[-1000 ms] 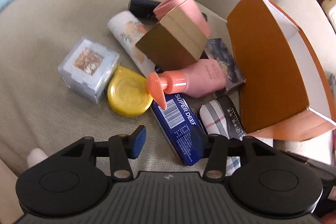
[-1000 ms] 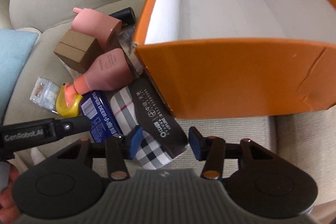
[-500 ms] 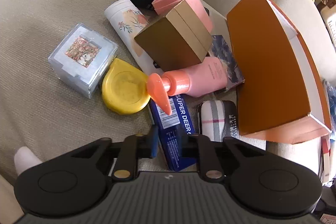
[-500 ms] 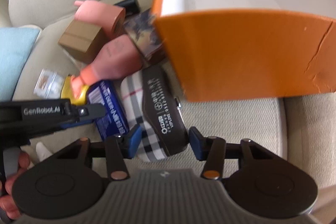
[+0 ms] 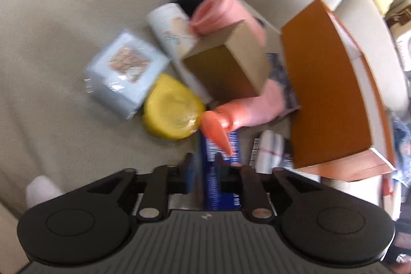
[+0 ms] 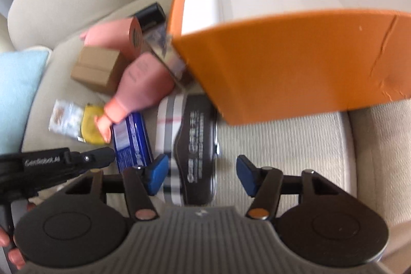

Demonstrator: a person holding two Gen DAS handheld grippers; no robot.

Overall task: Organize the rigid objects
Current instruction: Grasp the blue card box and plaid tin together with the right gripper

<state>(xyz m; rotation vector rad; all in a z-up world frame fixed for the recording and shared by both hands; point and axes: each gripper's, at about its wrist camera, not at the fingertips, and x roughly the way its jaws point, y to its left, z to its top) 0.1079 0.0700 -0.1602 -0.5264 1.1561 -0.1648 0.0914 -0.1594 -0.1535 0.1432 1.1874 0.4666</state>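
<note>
My left gripper is shut on the near end of a blue "SUPER DEER" box, though its jaws are opening slightly; the view is blurred. In the right wrist view its tip meets that blue box. My right gripper is open, its jaws widening around a plaid-and-black case on the cushion. The left pad is at the case's edge and the right pad stands apart. An orange box with a bare white inside stands just beyond.
A heap lies on the beige sofa seat: pink pump bottle, brown carton, yellow round case, clear cube, white tube, pink cup. A light-blue cushion lies at the left.
The left jaws went from open to closed on the blue box, which now lies in line with the fingers. The right jaws narrowed slightly on the plaid case, then widened.
</note>
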